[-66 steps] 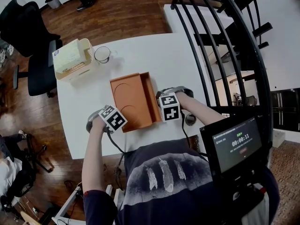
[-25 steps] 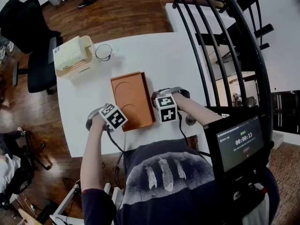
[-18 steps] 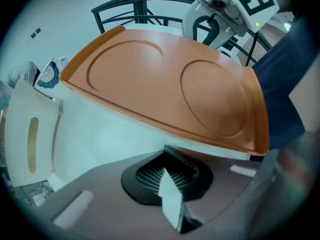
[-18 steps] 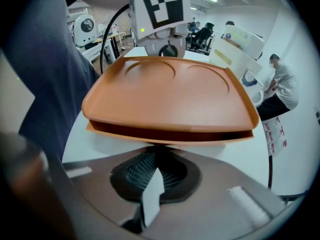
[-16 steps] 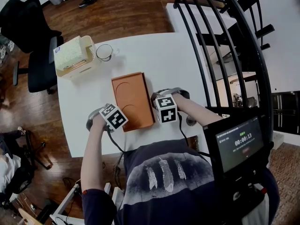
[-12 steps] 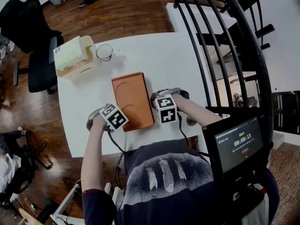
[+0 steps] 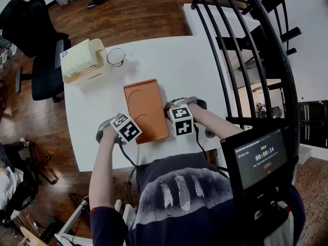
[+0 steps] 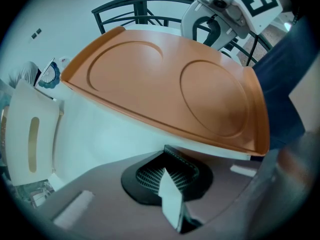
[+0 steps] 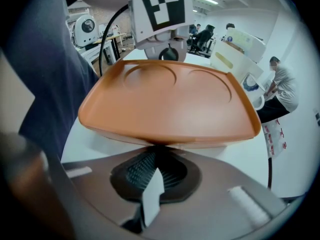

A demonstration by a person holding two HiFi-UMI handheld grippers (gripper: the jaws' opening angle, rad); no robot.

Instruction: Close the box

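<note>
The orange box lies flat on the white table with its lid down, two round recesses showing on top. My left gripper is at the box's near-left edge, and my right gripper is at its near-right edge. In the left gripper view the box fills the upper frame, and the left gripper sits shut just below its rim, apart from it. In the right gripper view the right gripper is shut, its tip touching the rim of the box.
A cream holder with a pale green pack and a glass cup stand at the table's far left. A black office chair is left of the table, a black stair railing on the right. A timer screen hangs near my chest.
The lid, standing open on the box's right side 2.6 s ago, now lies down on the box. The right gripper moved left with it; both grippers have barely moved in the last second.
</note>
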